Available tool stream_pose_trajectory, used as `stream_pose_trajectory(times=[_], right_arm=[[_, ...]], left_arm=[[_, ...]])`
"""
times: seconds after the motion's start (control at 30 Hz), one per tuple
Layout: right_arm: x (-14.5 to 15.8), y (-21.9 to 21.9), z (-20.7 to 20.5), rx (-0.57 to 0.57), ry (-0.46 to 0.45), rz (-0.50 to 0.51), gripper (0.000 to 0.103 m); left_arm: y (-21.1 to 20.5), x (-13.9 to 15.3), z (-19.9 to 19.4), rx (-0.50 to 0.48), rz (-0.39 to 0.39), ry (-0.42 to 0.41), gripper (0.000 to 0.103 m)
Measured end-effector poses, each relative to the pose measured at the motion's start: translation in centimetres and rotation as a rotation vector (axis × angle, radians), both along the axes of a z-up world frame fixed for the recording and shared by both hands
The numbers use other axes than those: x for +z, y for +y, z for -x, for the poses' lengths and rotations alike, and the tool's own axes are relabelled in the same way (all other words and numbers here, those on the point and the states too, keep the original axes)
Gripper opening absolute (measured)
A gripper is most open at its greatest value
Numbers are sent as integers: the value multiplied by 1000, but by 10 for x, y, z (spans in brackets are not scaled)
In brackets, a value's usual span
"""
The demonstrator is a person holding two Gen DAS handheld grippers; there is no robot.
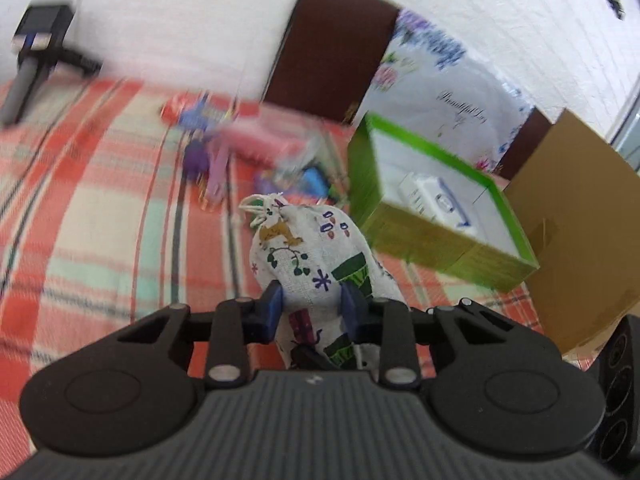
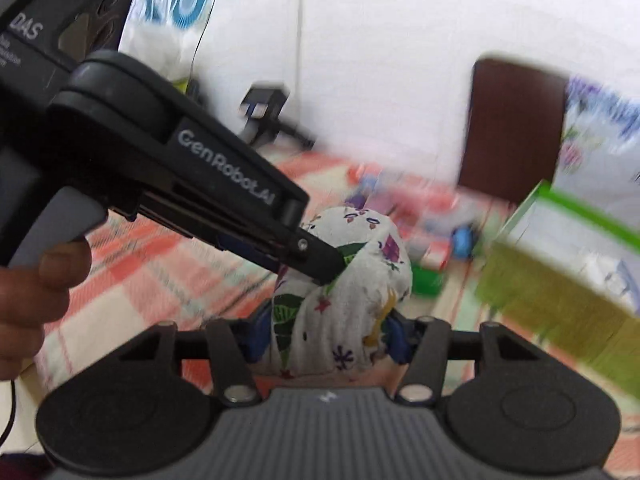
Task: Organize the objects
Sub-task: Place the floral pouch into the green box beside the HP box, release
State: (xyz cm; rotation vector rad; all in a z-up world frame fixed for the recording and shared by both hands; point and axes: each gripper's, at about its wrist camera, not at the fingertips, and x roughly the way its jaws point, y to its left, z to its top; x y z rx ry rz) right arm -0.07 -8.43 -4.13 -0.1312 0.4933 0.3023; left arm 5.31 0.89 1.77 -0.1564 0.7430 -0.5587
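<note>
In the left wrist view, the left tongs (image 1: pixel 311 303) were closed on a small white cloth pouch (image 1: pixel 316 252) with printed plants and animals. The two blue pads (image 1: pixel 273 307) pressed the lower part of the pouch from both sides, and its tied neck with a white string pointed away from the camera. The pouch was held above a surface covered by a red, cream and green checked cloth (image 1: pixel 100 208). To the right of the pouch stood a green box (image 1: pixel 424 236), open on top, with a white packet (image 1: pixel 434 200) lying inside it. Just beside the green box, further right, was a brown cardboard box (image 1: pixel 580 220). Behind them a dark brown chair back (image 1: pixel 332 48) and a flowered bag (image 1: pixel 444 92) stood against the white wall. A blurred group of toys (image 1: pixel 224 140), pink, purple and blue, lay on the cloth beyond the pouch.

In the right wrist view, the right tongs (image 2: pixel 326 340) also held the same pouch (image 2: pixel 352 320), their blue pads (image 2: pixel 256 336) closed on its sides near the bottom. The left tongs (image 2: pixel 320 260) came in from the upper left and gripped the pouch higher up, with a hand (image 2: pixel 36 292) on the handle. The green box (image 2: pixel 560 272) was at the right, near the pouch, and strongly blurred. The chair back (image 2: pixel 516 128) was behind it.
</note>
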Motion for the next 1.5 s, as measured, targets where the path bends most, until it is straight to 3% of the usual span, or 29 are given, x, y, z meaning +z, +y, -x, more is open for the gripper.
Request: stream_pose_trajectory(times=[0.2,0.43,0.63,0.7,0.73,0.77,0.87,1.0,1.33,1.5], right_arm=[[29,-26,0,-122,-183,8,53],[44,-106,-8,-304,-225,-15,53],[31,-179,-14,-459,-242,16,54],[17,-201,-26,-515,-249,57,61],[8,-210,-37,-566,-223,103,72],[1,-216,-44,-606,-197,128,71],[-3,-227,-33,-613,-217,41,71],[-4,-219,-12,-604,-257,9,71],[6,-210,43,-619,-227,-101,71],[13,-200,50,-621,-184,-144,71]], left_arm=[[-44,41,-10,-94,-9,-140,33],[-138,56,-24,-236,-54,-202,33],[-226,41,-37,-336,-81,-221,33],[-256,28,-44,-323,-136,-270,40],[-270,21,-46,-300,-186,-281,40],[-280,14,-51,-275,-236,-269,39],[-277,7,-57,-239,-228,-209,39],[-267,11,-46,-192,-265,-235,39],[-228,21,-12,-131,-312,-220,39],[-197,19,3,-94,-320,-202,39]])
